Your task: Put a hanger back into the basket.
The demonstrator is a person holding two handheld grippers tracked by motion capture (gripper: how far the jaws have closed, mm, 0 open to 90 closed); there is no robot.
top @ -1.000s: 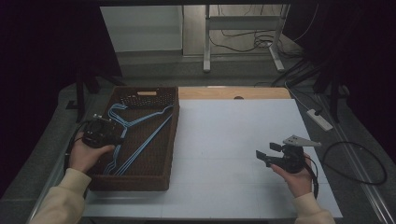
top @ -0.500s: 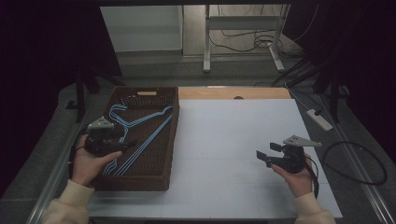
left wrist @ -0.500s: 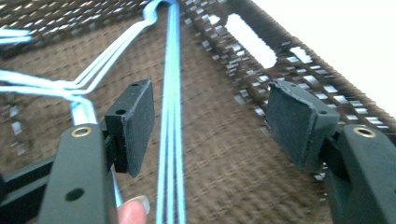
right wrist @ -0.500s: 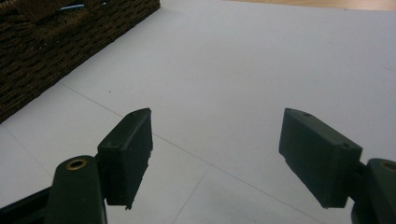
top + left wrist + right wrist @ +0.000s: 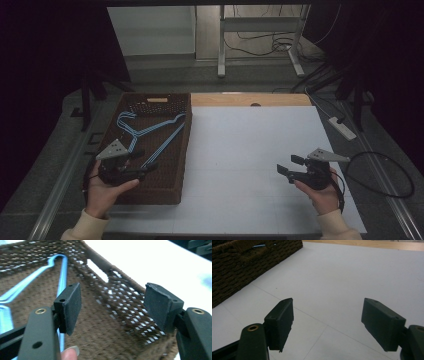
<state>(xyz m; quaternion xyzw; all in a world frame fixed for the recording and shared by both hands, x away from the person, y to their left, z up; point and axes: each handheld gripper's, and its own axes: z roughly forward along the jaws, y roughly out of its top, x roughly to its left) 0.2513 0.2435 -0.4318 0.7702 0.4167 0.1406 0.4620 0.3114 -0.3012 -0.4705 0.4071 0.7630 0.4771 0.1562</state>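
So the blue hangers point(image 5: 145, 137) are lying flat in the brown wicker basket point(image 5: 165, 192), which is parked on the left side of the white table point(image 5: 250, 150). They're laid more or less lengthwise, hooks toward the far end, probably so a shoulder or a bar can be grabbed from the near side without digging around.

The left gripper point(image 5: 145, 170) is held low over the near part of the basket, pointed right, across the hangers. Its jaws have just been opening and now stand wide apart, and nothing is caught between them in the left gripper view, just the basket weave, with a blue hanger bar point(image 5: 62, 275) passing behind the left pad point(image 5: 72, 306). Looks like a release or a re-aim rather than a grip, though that's a guess.

The right gripper point(image 5: 287, 167) is kept well apart from all that, over bare table on the near right, aimed left toward the basket. Its jaws are spread wide too and nothing is held. It's likely being parked there, ready to take a hanger once one is lifted out.
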